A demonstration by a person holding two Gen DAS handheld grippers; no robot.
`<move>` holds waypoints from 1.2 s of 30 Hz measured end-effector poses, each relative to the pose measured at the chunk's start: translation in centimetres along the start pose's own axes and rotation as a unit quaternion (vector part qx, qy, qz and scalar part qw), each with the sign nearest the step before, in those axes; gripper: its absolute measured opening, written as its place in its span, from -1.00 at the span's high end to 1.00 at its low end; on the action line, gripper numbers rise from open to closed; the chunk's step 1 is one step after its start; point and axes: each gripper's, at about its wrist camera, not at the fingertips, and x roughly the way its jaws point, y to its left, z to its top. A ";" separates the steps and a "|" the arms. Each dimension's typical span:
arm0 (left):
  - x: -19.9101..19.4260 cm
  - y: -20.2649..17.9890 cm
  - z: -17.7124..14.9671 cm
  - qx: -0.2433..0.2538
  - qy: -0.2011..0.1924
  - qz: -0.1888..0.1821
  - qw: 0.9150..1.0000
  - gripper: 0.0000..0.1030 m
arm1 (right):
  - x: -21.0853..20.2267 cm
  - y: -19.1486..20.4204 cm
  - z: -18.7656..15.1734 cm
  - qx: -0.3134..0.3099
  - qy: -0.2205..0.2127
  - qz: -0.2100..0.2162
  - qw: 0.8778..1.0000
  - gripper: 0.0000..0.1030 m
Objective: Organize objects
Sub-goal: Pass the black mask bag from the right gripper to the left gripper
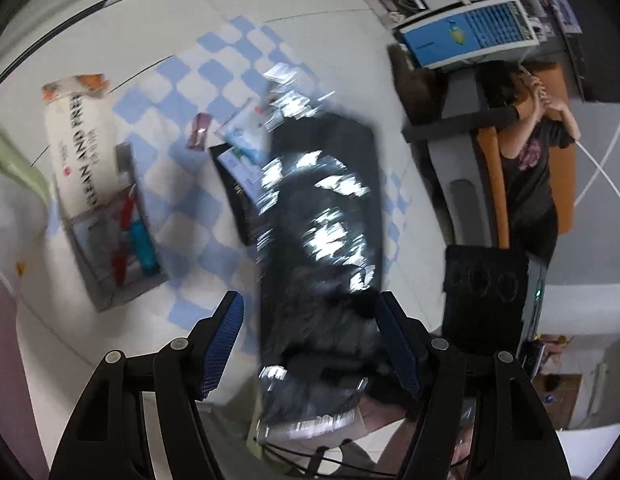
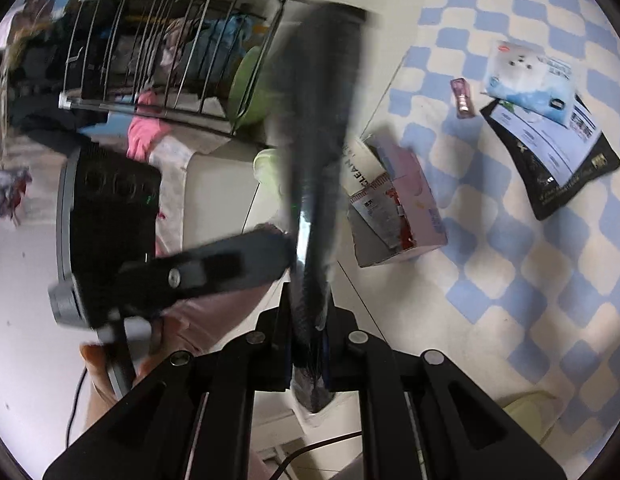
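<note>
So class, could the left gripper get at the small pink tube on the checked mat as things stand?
Probably not directly. The left gripper is open, but the dark shiny package held by the right gripper hangs between its fingers and the pink tube.

Black bag [image 1: 318,240] blocks the middle; box [image 1: 106,216] left, bare mat [image 2: 510,280] btwn free.
</note>
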 end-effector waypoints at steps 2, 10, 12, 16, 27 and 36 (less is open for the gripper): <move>0.8 0.8 0.9 -0.009 -0.013 -0.008 1.000 -0.30 | 0.5 -0.3 -0.2 0.001 0.014 0.026 1.000 0.76; 0.0 3.4 0.7 -0.060 -0.053 -0.029 0.996 -0.05 | 1.9 -0.2 -0.7 0.006 0.034 0.060 0.998 0.76; -0.9 2.6 -0.3 -0.033 -0.061 -0.009 0.998 0.73 | 2.5 0.1 -0.9 0.004 0.045 0.065 0.997 0.72; -1.8 2.3 -0.8 -0.027 -0.092 0.029 0.995 1.00 | 3.5 -0.1 -1.3 0.000 0.052 0.017 0.998 -0.23; -3.9 3.2 -1.3 -0.110 -0.183 0.160 0.964 1.00 | 4.0 -6.3 -1.4 0.100 0.048 -0.100 0.989 -0.38; -2.6 3.3 1.1 -0.139 -0.200 0.173 0.954 1.00 | 4.0 -8.4 -1.0 0.132 0.040 -0.133 0.981 -0.38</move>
